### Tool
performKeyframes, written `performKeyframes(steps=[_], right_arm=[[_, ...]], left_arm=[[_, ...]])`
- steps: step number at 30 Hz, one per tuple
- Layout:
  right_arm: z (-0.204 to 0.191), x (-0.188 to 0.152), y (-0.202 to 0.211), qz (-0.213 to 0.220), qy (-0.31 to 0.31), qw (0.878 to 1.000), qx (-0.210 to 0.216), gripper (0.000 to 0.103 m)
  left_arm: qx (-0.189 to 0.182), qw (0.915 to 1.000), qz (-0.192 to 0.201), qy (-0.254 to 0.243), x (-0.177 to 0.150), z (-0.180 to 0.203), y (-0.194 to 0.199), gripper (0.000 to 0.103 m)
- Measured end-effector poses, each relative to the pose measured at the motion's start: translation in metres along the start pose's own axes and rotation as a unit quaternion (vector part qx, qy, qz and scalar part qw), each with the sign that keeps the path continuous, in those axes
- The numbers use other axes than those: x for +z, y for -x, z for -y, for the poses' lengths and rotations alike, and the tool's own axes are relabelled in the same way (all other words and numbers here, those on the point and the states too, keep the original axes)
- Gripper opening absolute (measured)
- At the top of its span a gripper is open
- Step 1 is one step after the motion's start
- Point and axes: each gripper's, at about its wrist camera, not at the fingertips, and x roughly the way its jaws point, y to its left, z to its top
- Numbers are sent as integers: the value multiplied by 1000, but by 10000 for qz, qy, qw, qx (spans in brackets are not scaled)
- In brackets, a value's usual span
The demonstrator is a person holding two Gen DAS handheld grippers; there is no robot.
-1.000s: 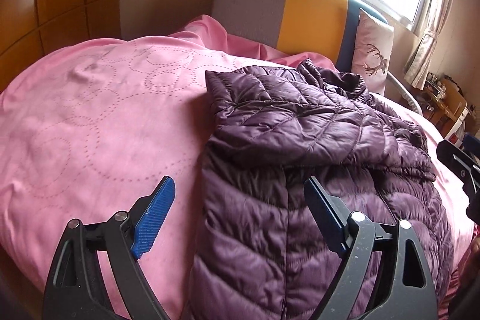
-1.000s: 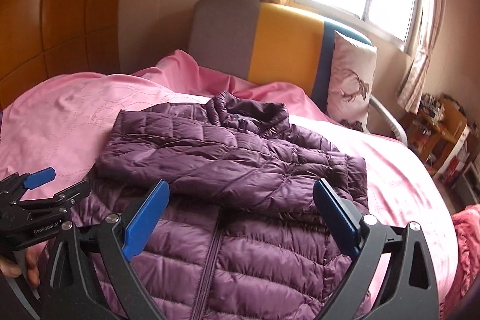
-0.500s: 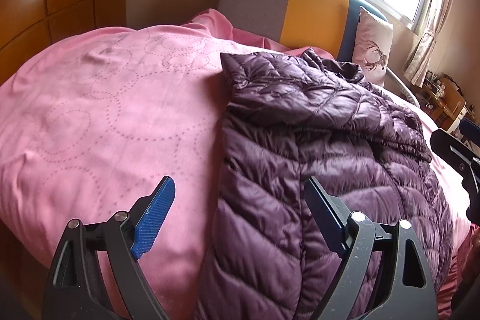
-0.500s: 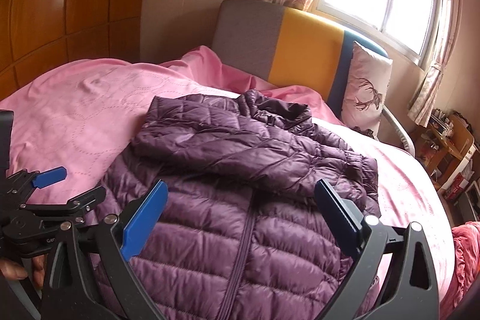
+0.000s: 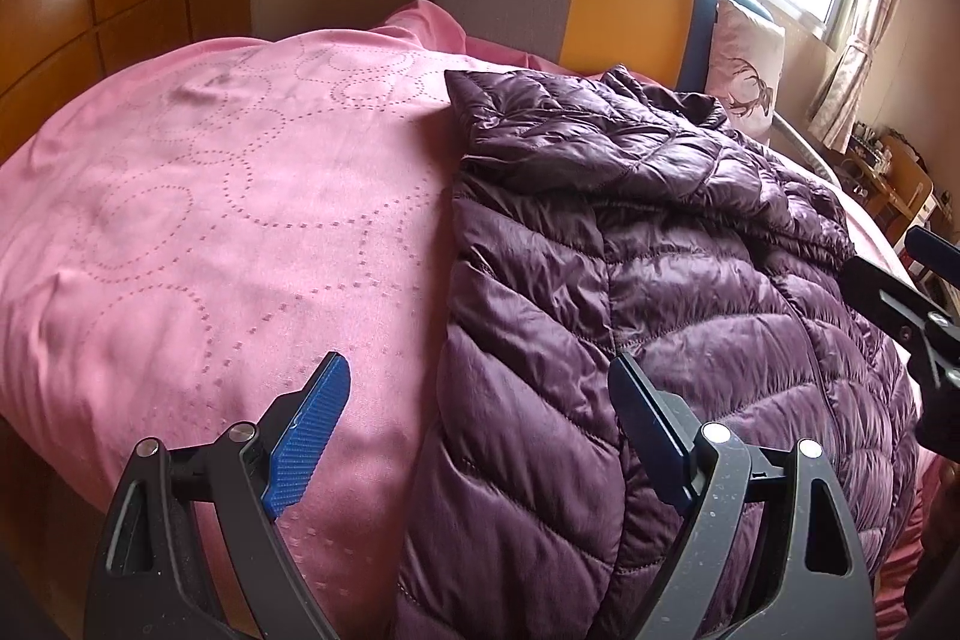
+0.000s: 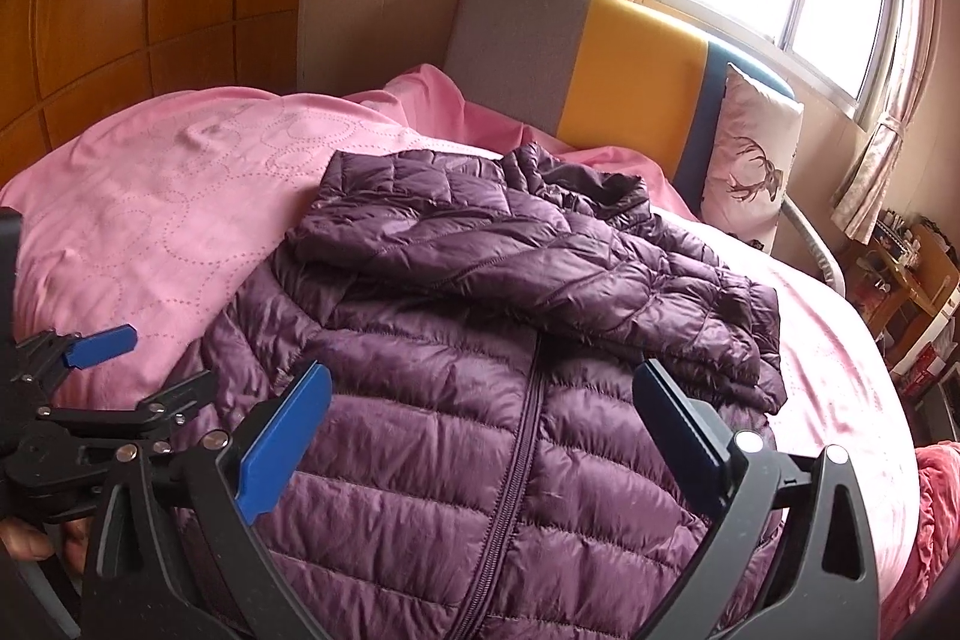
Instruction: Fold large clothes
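A purple quilted jacket [image 6: 480, 400] lies front up on a pink bedspread [image 5: 210, 220], its collar toward the far headboard [image 6: 600, 64] and its hem at the near edge of the bed. Both sleeves look already folded across the chest, forming a thick band over the upper half, while the zipped lower body spreads flat toward the cameras. The left gripper [image 5: 480, 436] hovers over the jacket's left side edge with its jaws spread wide and nothing between them; one pad hangs over bare bedspread, the other over the padded panel. The right gripper [image 6: 480, 424] hangs above the lower front, astride the zip, its jaws likewise wide apart and empty. The jacket should be light and soft, puffy with filling, so it will compress readily under the pads but spring back and trap air. Its shiny shell looks slippery, so a shallow pinch may slide off. The better hold is probably at the hem corners, one per gripper, biting deep across a stitched seam where the fabric is thinner and firmer. Lifting both corners together and carrying them toward the collar would fold the body in half; the loose sleeves on top could shift if the lift is uneven.
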Motion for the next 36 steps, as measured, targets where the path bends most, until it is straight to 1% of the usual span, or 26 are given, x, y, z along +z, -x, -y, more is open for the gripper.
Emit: performKeyframes(steps=[3, 5, 9, 12, 14, 18, 23, 27, 31, 34, 36], right_arm=[[21, -11, -15, -253, -338, 9991, 0, 100], [38, -25, -29, -535, -617, 9967, -4, 100], [63, -56, -47, -1000, -981, 9900, -161, 100], [75, -75, -55, -1178, -1292, 9846, -3, 100], [80, -83, -58, -1194, -1381, 9832, 56, 101], [82, -83, -55, -1198, -1396, 9828, 135, 101], [97, -87, -38, -1174, -1535, 9809, 241, 101], [120, -95, -17, -1149, -1743, 9779, 76, 101], [153, -114, 4, -1229, -2052, 9708, -170, 101], [173, -129, 14, -1338, -2280, 9642, -212, 101], [183, -141, 18, -1428, -2450, 9589, -99, 101]], left_arm=[[47, 9999, 1, -95, -1, 3, 0, 87], [68, 9999, -18, -147, -3, 5, -1, 87], [135, 9995, -106, -258, -10, 11, -5, 87], [147, 9992, -172, -337, -17, 16, -6, 87], [130, 9990, -188, -377, -22, 18, -7, 87], [121, 9989, -205, -412, -29, 21, -4, 87], [93, 9988, -224, -424, -33, 19, 1, 87], [79, 9987, -234, -453, -38, 18, 6, 87], [49, 9984, -260, -491, -41, 17, 10, 87], [34, 9980, -299, -564, -45, 15, 13, 87], [8, 9977, -334, -595, -48, 14, 15, 87]])
